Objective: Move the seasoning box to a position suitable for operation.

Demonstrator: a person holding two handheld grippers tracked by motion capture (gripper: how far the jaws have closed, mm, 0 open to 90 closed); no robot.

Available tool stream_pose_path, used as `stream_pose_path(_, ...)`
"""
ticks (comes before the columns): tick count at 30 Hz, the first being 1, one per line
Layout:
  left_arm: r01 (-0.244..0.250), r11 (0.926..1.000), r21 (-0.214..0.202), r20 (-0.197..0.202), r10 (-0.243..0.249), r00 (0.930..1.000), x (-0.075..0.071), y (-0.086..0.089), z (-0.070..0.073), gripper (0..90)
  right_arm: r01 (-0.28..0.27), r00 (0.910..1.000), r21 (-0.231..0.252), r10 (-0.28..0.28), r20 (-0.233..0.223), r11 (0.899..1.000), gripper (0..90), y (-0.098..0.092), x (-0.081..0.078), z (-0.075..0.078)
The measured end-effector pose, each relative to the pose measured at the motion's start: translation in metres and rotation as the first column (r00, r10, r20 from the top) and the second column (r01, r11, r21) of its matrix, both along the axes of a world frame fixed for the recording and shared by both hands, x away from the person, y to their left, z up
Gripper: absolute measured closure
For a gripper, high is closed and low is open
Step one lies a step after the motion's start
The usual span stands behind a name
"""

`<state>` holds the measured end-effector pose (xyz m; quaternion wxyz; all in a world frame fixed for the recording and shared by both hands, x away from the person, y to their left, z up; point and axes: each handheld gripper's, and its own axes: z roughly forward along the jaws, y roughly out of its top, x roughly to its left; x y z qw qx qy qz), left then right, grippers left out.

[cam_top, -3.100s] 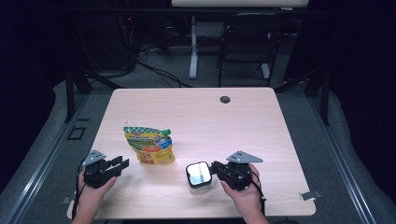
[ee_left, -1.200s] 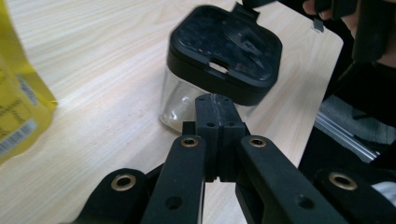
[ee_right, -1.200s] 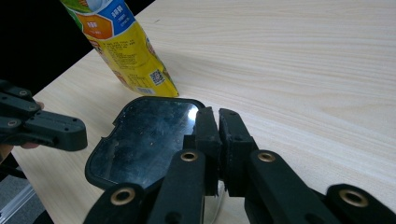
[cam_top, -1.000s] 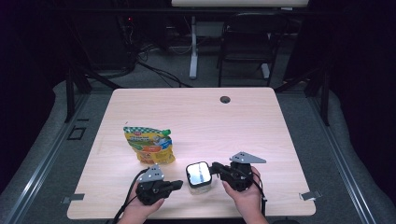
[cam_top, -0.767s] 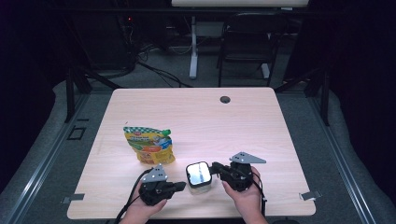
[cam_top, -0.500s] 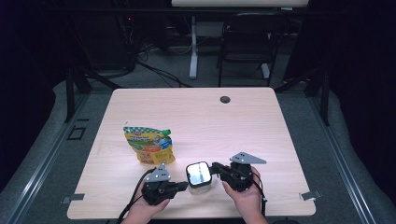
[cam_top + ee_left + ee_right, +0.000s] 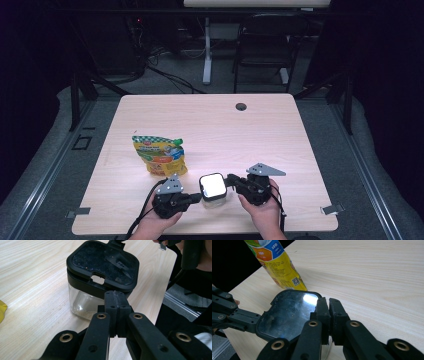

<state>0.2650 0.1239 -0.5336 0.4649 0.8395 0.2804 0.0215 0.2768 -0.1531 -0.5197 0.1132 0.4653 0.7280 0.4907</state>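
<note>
From above, the box [image 7: 213, 187] sits low in the frame, a little right of centre, on the table [image 7: 260, 130], its lid glaring white so no detail shows. The left gripper [image 7: 196, 198] lies at its lower left, tips against the box's side; the right gripper [image 7: 229, 180] comes in from the right, tips at the lid's edge. Both hands are cut off by the bottom edge. Whether either pair of jaws pinches anything is too small to tell here. The pouch [image 7: 159, 156] lies up and left of the box, apart from it.

Along the left gripper [image 7: 117, 298], the jaws are pressed together with nothing between them, their tips right at the lid's front lip, where a small notch shows. The box [image 7: 100, 277] fills the upper middle: black lid, clear wall, pale grit at the bottom. Its far side is hidden. A yellow sliver of pouch [image 7: 2, 310] is cut off at the left edge.

Along the right gripper [image 7: 329, 303], the jaws also meet, resting at the lid's rim; I cannot tell if they nip its edge. The lid [image 7: 287, 315] reflects light. The pouch [image 7: 277, 265] stands upper left, its top cut off. The left gripper [image 7: 229, 313] shows at the left edge.

Three seconds back the left gripper was far out at lower left, beyond the pouch; it has since slid right to the box. The right gripper, box and pouch have not shifted.
</note>
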Motion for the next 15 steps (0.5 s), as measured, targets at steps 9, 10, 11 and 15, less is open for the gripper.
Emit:
stream_pose_path(9,-0.004,0.9998,-0.021,0.012,0.004,0.9999,-0.0004,0.0001,0.0054,90.0,0.0,1.0,0.001,0.0,-0.004,1.0,86.8,-0.0012,0.0,-0.0002)
stream_pose_path(10,-0.004,0.9998,-0.021,0.017,0.004,0.9999,-0.0001,0.0003,0.0055,90.0,-0.005,1.0,-0.003,0.005,-0.005,1.0,86.0,-0.0017,0.0002,0.0)
stream_pose_path(11,-0.004,0.9997,-0.023,0.017,0.004,0.9999,-0.0001,0.0003,0.0055,90.0,-0.006,1.0,-0.002,0.006,-0.006,1.0,84.6,-0.0019,0.0005,0.0)
stream_pose_path(15,-0.007,0.9996,-0.028,0.017,0.008,0.9998,0.0003,0.0008,0.0073,90.0,-0.026,0.9997,-0.001,0.026,0.001,1.0,80.5,-0.002,-0.0007,0.0012)
